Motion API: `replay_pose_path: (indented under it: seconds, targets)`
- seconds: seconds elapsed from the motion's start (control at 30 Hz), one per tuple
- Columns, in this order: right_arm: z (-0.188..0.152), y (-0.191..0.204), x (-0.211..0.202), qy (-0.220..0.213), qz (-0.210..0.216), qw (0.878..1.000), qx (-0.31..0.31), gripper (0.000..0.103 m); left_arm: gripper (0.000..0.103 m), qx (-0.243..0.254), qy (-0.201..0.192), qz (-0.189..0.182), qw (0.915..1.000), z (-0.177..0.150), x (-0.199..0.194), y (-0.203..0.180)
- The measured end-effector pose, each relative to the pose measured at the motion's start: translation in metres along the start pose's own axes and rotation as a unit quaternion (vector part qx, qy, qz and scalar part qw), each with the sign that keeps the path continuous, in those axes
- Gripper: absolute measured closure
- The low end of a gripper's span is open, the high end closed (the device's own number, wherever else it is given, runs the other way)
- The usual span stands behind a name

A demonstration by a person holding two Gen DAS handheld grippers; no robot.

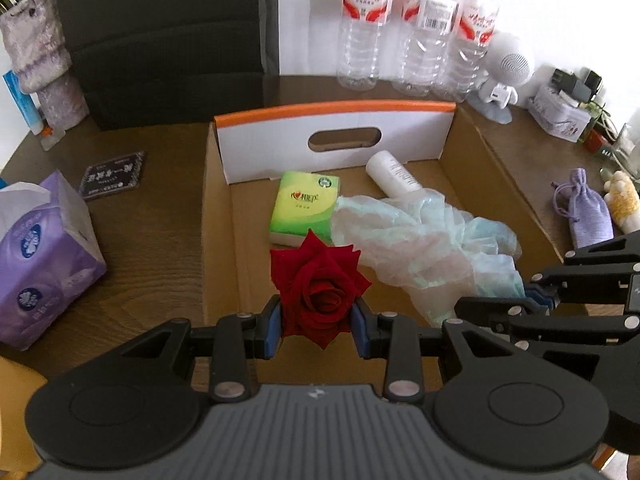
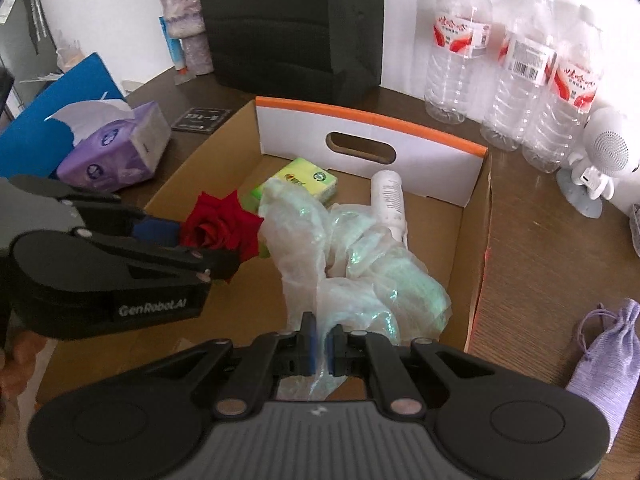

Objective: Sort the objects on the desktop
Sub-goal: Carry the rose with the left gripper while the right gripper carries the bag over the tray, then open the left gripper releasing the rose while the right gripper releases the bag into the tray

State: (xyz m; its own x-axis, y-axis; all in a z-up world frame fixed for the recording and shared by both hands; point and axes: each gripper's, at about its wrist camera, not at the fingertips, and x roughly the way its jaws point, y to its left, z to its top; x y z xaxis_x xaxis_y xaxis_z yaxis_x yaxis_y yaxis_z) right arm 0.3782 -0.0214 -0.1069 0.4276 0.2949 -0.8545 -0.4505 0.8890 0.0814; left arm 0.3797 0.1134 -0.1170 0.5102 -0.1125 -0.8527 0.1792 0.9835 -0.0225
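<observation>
Petals are all the left gripper (image 1: 318,326) jaws hold of the red rose (image 1: 318,284) above the cardboard box (image 1: 496,184); right gripper (image 2: 320,350) jaws pinch the plastic bag (image 2: 360,272), which may snag it

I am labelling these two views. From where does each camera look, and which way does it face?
Left wrist: on the left gripper, facing down into the brown cardboard box; its blue pads hold a red rose.
Right wrist: on the right gripper, facing the same box; pads pinch a translucent plastic bag.
Shared: box, rose, bag, green tissue pack.
</observation>
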Motion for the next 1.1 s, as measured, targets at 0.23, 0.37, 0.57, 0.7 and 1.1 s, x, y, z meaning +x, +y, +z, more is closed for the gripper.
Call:
replay_pose_path:
  seconds: [0.23, 0.37, 0.57, 0.7, 1.1]
  targets:
    - [0.002, -0.005, 0.009, 0.001, 0.0, 1.0, 0.011, 0.096, 0.066, -0.002, 0.002, 0.002, 1.0, 0.006, 0.01, -0.001]
    - [0.003, -0.01, 0.01, -0.005, -0.004, 1.0, 0.024, 0.086, 0.049, -0.008, -0.001, 0.008, 0.9999, 0.01, 0.01, -0.002]
    - [0.003, -0.009, 0.0, -0.019, -0.007, 0.999, 0.025, 0.06, 0.029, -0.004, -0.023, 0.024, 0.9994, 0.013, -0.004, -0.006]
    - [0.003, -0.006, -0.011, -0.029, -0.008, 0.999, 0.022, 0.053, 0.025, -0.006, -0.034, 0.032, 0.9989, 0.014, -0.017, -0.005]
    - [-0.007, 0.015, -0.084, -0.079, -0.026, 0.996, 0.01, 0.031, 0.005, -0.012, -0.086, 0.055, 0.9947, 0.0, -0.094, -0.01]
